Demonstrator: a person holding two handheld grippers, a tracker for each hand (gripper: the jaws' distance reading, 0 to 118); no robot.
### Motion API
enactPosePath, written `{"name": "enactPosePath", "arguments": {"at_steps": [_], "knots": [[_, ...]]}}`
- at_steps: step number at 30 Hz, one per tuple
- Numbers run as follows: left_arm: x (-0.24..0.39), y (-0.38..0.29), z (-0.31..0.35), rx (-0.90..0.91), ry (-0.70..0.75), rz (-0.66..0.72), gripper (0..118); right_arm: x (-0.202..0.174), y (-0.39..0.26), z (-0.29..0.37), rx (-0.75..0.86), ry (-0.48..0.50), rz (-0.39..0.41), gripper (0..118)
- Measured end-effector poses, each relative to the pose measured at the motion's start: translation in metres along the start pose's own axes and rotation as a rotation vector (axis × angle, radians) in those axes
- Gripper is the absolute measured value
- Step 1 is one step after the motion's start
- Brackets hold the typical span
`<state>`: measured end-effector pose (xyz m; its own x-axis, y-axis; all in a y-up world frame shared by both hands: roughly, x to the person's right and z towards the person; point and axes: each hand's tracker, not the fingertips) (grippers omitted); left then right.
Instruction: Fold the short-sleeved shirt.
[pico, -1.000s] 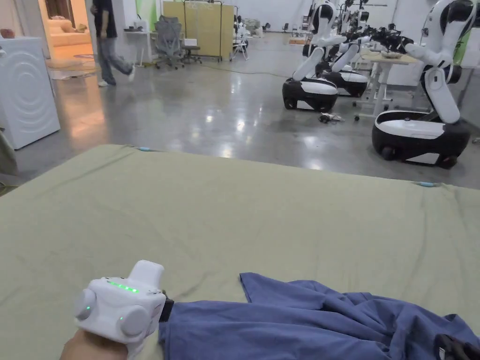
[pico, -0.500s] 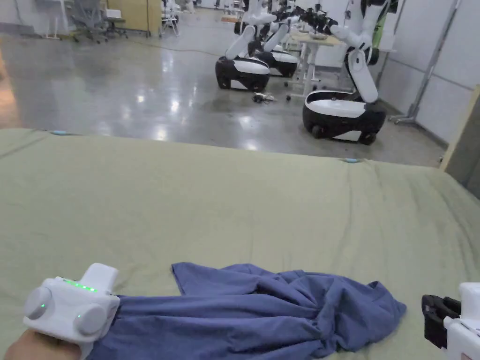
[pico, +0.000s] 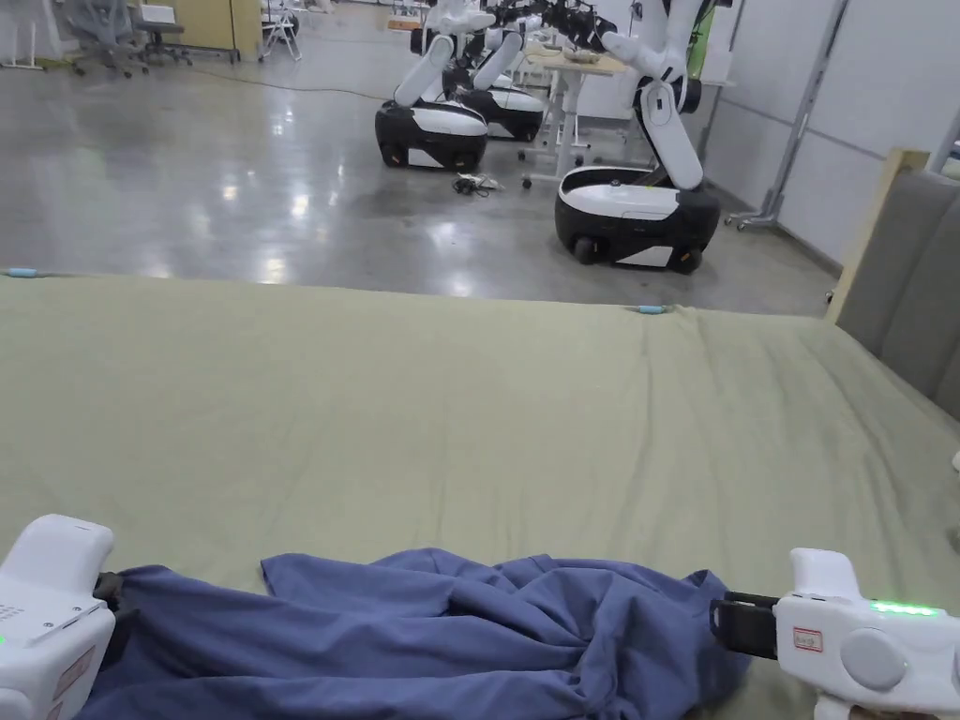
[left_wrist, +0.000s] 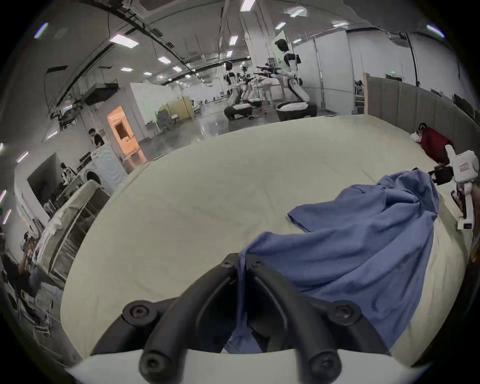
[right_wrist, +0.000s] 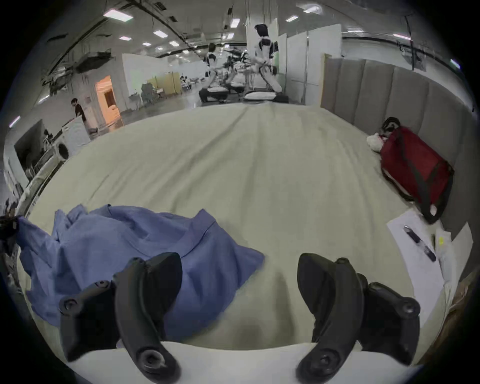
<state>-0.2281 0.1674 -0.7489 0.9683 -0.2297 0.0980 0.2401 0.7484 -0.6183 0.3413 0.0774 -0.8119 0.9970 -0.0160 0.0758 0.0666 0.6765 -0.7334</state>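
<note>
My left gripper (left_wrist: 241, 262) is clamped on the shirt (left_wrist: 363, 249) edge; the bunched shirt trails away to its right on the bed (pico: 469, 412). My right gripper (right_wrist: 239, 275) gapes wide beside the far end, empty. Risk: pulling one-handed drags wrinkles tighter.

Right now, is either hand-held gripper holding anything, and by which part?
The left hand-held gripper is shut on an edge of the crumpled blue cotton shirt. The right hand-held gripper is open, holding nothing.
</note>
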Motion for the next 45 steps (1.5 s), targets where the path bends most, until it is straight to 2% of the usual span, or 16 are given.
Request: {"name": "enactPosePath", "arguments": {"at_steps": [1, 2, 4, 5, 6, 8, 11, 16, 18, 21, 23, 27, 31, 34, 37, 45], "knots": [[0.001, 0.001, 0.0, 0.002, 0.01, -0.002, 1, -0.002, 0.002, -0.007, -0.034, 0.005, 0.013, 98], [0.001, 0.001, -0.001, 0.003, 0.02, -0.001, 1, -0.004, 0.003, -0.015, -0.077, -0.018, 0.027, 90], [-0.003, 0.002, -0.01, -0.002, 0.026, 0.006, 1, -0.005, 0.003, -0.022, -0.156, -0.021, 0.003, 56], [-0.003, 0.001, -0.011, -0.004, 0.033, 0.01, 1, -0.006, 0.002, -0.017, -0.118, -0.032, -0.002, 28], [-0.003, -0.001, -0.012, -0.007, 0.037, 0.009, 1, -0.008, 0.003, -0.007, -0.063, -0.076, 0.014, 11], [-0.007, -0.002, -0.018, -0.012, 0.056, 0.001, 1, -0.005, 0.006, 0.007, -0.047, -0.069, -0.007, 11], [-0.013, 0.003, -0.011, -0.002, 0.078, -0.026, 1, -0.001, 0.022, 0.042, 0.012, 0.013, -0.087, 11], [-0.039, 0.045, 0.036, 0.096, 0.129, -0.046, 1, -0.018, 0.071, 0.128, 0.151, 0.052, 0.027, 11], [-0.05, 0.07, 0.056, 0.152, 0.174, -0.067, 1, -0.025, 0.097, 0.161, 0.197, 0.093, 0.036, 11], [-0.072, 0.11, 0.074, 0.212, 0.232, -0.083, 1, -0.036, 0.138, 0.203, 0.288, 0.098, 0.056, 11], [-0.089, 0.14, 0.081, 0.24, 0.272, -0.067, 1, -0.048, 0.167, 0.234, 0.371, 0.054, 0.083, 11], [-0.116, 0.198, 0.089, 0.296, 0.325, -0.044, 1, -0.048, 0.226, 0.274, 0.478, 0.056, 0.013, 11], [-0.138, 0.251, 0.09, 0.358, 0.339, 0.014, 1, -0.041, 0.273, 0.301, 0.581, 0.076, -0.104, 11], [-0.147, 0.283, 0.088, 0.387, 0.359, 0.04, 1, -0.036, 0.297, 0.308, 0.651, 0.102, -0.153, 11], [-0.148, 0.303, 0.073, 0.379, 0.377, 0.015, 1, -0.04, 0.308, 0.299, 0.643, 0.1, -0.155, 11], [-0.126, 0.253, -0.027, 0.292, 0.312, 0.062, 1, -0.048, 0.266, 0.181, 0.485, 0.042, -0.138, 11]]}}
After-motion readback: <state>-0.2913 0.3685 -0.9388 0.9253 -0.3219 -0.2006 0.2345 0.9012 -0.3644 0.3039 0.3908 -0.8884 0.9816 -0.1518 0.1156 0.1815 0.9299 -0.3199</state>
